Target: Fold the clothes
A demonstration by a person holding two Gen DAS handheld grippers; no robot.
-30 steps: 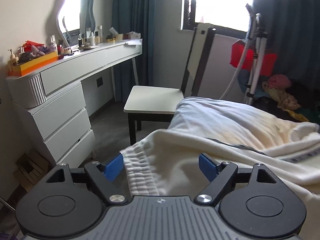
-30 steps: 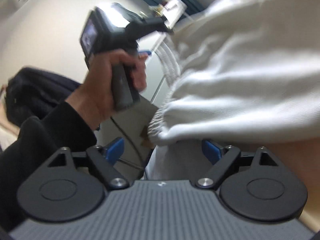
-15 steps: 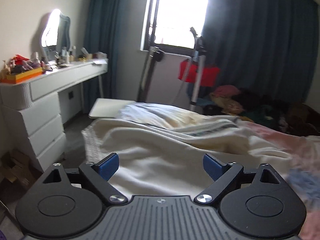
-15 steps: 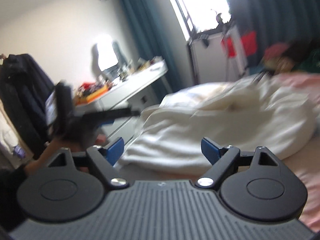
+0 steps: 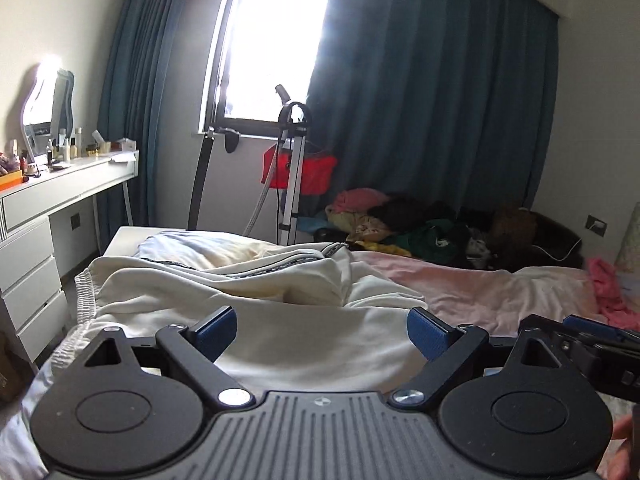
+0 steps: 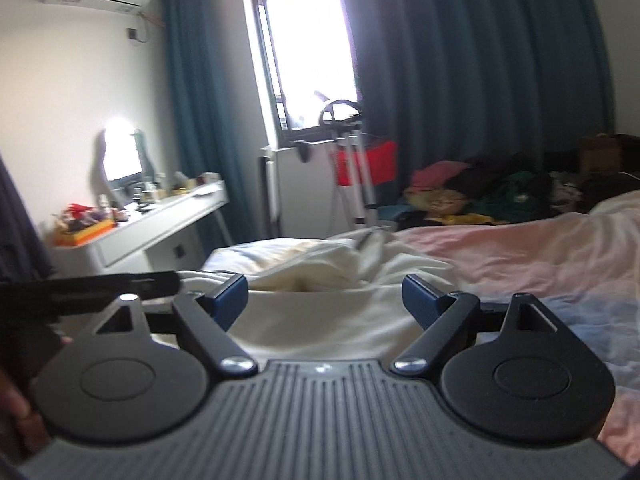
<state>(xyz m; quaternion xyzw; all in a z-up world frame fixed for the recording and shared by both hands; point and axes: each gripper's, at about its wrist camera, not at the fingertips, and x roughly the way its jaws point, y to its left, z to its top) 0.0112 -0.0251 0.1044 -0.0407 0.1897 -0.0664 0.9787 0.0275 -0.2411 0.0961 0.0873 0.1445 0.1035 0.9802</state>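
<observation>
A cream-white garment [image 5: 224, 292] with a ribbed hem and a dark striped trim lies bunched on the near left part of the bed; it also shows in the right wrist view [image 6: 320, 276]. My left gripper [image 5: 322, 330] is open and empty, held above the garment's near edge. My right gripper [image 6: 324, 300] is open and empty, also over the garment's near part. The right gripper's body shows at the right edge of the left wrist view [image 5: 592, 344]. The left gripper's body shows at the left of the right wrist view [image 6: 88, 284].
The bed has a pink sheet [image 5: 492, 292]. A white dresser [image 5: 48, 208] with a mirror and bottles stands at the left. A clothes steamer stand [image 5: 294, 168] and a pile of clothes [image 5: 420, 224] are beyond the bed, before dark curtains.
Both grippers have pulled back and swung right from the garment's hem at the bed's left edge. They now face across the bed towards the window. Both stayed open.
</observation>
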